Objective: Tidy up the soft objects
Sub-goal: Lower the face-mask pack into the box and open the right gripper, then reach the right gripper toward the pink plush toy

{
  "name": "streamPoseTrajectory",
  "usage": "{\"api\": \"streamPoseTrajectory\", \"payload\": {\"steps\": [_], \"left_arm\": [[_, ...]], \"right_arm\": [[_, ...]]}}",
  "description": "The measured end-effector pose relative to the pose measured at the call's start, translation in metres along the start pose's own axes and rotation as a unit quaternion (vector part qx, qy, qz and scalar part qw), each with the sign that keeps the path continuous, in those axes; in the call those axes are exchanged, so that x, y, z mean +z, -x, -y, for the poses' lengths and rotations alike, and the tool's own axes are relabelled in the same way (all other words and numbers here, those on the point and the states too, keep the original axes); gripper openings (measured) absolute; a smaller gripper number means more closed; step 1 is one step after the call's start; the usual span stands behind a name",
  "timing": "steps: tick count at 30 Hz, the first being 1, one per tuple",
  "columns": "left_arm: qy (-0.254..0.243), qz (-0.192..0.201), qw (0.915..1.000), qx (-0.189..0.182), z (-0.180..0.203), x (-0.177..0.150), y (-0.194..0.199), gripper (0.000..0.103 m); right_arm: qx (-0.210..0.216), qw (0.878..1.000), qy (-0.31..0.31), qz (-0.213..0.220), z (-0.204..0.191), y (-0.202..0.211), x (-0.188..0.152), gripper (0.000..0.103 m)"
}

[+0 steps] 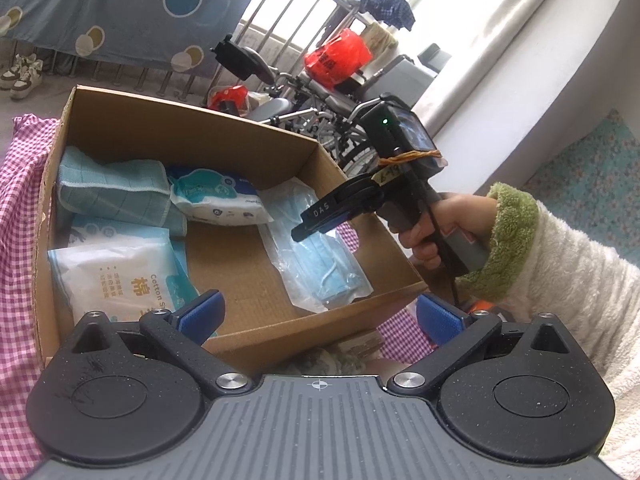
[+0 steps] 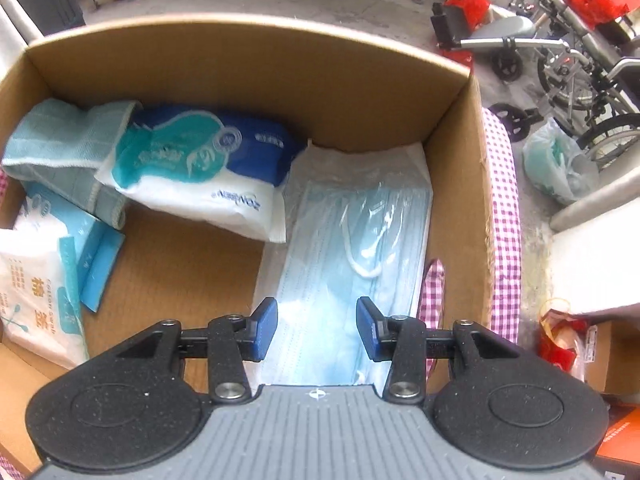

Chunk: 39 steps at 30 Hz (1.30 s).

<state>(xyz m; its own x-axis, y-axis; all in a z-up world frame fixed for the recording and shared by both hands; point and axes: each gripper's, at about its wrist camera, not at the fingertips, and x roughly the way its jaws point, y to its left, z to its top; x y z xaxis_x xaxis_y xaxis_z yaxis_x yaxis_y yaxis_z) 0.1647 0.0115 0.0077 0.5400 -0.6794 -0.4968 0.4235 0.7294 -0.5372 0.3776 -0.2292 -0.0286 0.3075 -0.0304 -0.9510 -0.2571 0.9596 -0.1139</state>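
An open cardboard box (image 1: 224, 136) (image 2: 248, 64) holds a folded teal towel (image 1: 108, 188) (image 2: 60, 140), a blue-white tissue pack (image 1: 216, 196) (image 2: 204, 168), a white cotton swab bag (image 1: 116, 276) (image 2: 32, 292) and a clear bag of blue face masks (image 1: 320, 248) (image 2: 352, 240). My left gripper (image 1: 320, 316) is open and empty at the box's near edge. My right gripper (image 2: 316, 328) (image 1: 312, 224) is open just above the mask bag, which lies flat along the box's right wall.
The box stands on a pink checked cloth (image 1: 20, 220) (image 2: 504, 208). Wheelchairs (image 2: 568, 56), red plastic bags (image 1: 336, 60) and a green bag (image 2: 560, 160) stand on the floor beyond. A small box and an orange item (image 2: 616, 360) lie at the right.
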Motion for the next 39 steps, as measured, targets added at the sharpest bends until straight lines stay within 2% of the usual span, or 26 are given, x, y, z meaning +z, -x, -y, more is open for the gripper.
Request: {"api": "streamPoseTrajectory", "payload": {"steps": [4, 8, 13, 16, 22, 24, 30, 31, 33, 37, 39], "left_arm": [[-0.003, 0.005, 1.0000, -0.002, 0.003, -0.003, 0.006, 0.102], [-0.001, 0.011, 0.9999, 0.003, 0.001, -0.005, 0.011, 0.102], [0.005, 0.010, 0.9999, 0.001, 0.000, -0.007, 0.013, 0.102], [0.001, 0.010, 0.9999, 0.005, 0.002, -0.008, 0.014, 0.102], [-0.011, 0.036, 0.9991, 0.020, 0.006, -0.014, 0.030, 0.102], [-0.009, 0.052, 0.9984, 0.019, 0.007, -0.017, 0.039, 0.102], [0.005, 0.092, 0.9952, 0.032, 0.006, -0.024, 0.067, 0.102], [0.005, 0.095, 0.9947, 0.038, 0.007, -0.026, 0.071, 0.102], [0.001, 0.102, 0.9931, 0.058, 0.010, -0.030, 0.079, 0.102], [0.009, 0.103, 0.9905, 0.091, 0.012, -0.038, 0.085, 0.103], [0.021, 0.092, 0.9905, 0.100, 0.012, -0.041, 0.083, 0.103]], "right_arm": [[-0.015, 0.999, 0.006, -0.032, -0.011, -0.025, 0.000, 0.046], [0.002, 0.999, -0.011, -0.034, -0.006, -0.029, 0.004, 0.052], [0.007, 1.000, -0.003, -0.023, -0.012, -0.025, -0.001, 0.062], [0.034, 0.999, -0.012, 0.005, -0.011, -0.006, -0.006, 0.061], [0.064, 0.991, -0.030, 0.116, -0.004, 0.081, -0.036, 0.062], [0.080, 0.984, -0.034, 0.152, -0.001, 0.115, -0.048, 0.067], [0.106, 0.957, -0.031, 0.267, -0.003, 0.203, -0.101, 0.092], [0.109, 0.952, -0.030, 0.284, -0.004, 0.214, -0.113, 0.100], [0.109, 0.943, -0.030, 0.313, -0.007, 0.229, -0.135, 0.103], [0.082, 0.938, -0.051, 0.333, -0.012, 0.239, -0.176, 0.103], [0.064, 0.940, -0.076, 0.326, -0.013, 0.233, -0.193, 0.103]]}}
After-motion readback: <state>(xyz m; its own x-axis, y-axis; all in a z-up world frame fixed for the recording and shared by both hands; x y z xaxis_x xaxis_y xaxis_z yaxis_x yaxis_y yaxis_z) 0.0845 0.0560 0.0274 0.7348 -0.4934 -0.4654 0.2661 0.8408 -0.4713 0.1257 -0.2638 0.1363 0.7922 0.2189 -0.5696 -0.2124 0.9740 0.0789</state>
